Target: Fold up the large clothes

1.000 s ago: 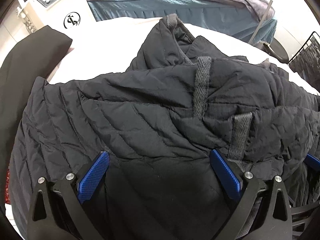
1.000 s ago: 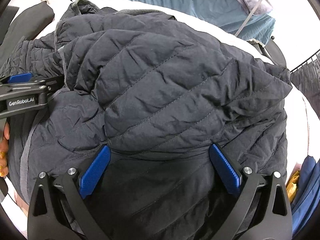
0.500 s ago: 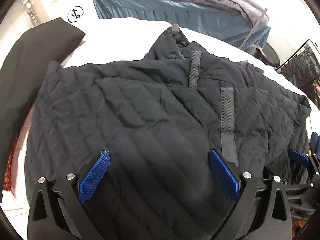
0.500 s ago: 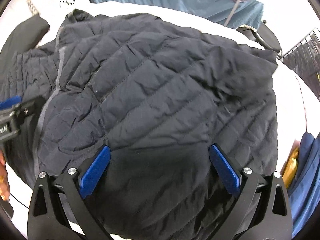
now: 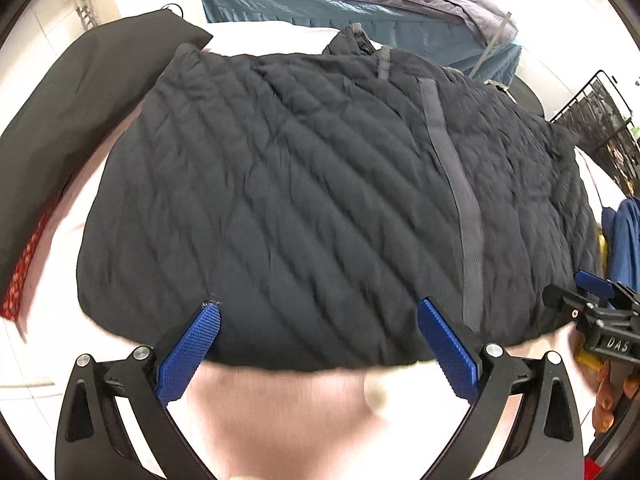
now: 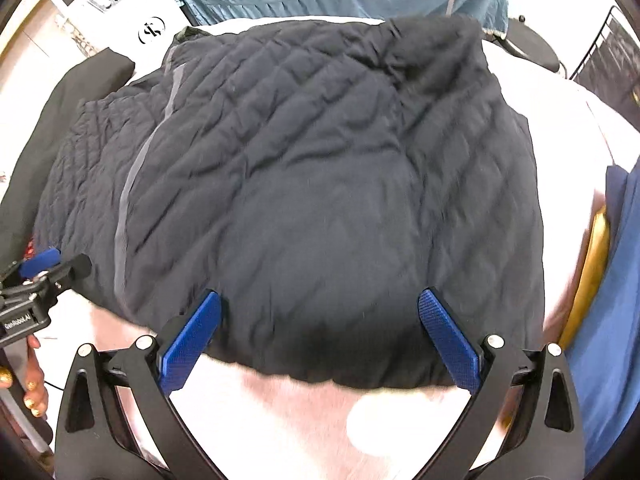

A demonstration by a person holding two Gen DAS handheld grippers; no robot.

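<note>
Quilted jacket (image 5: 320, 200) lies flat — near hem between both spread tongs (image 5: 318, 344).

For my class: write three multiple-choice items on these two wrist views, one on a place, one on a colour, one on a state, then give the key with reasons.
1. Where does the grey strip run in the left wrist view?
A. on the white surface
B. down the jacket, right of middle
C. across the blue cloth

2. What colour are the finger pads?
A. red
B. green
C. blue

3. How stands the left gripper?
A. open, holding nothing
B. shut on the jacket
C. shut on a strap

Key: B, the strip lies on the jacket; C, both pads are blue; A, its fingers stand wide apart at the hem.
</note>
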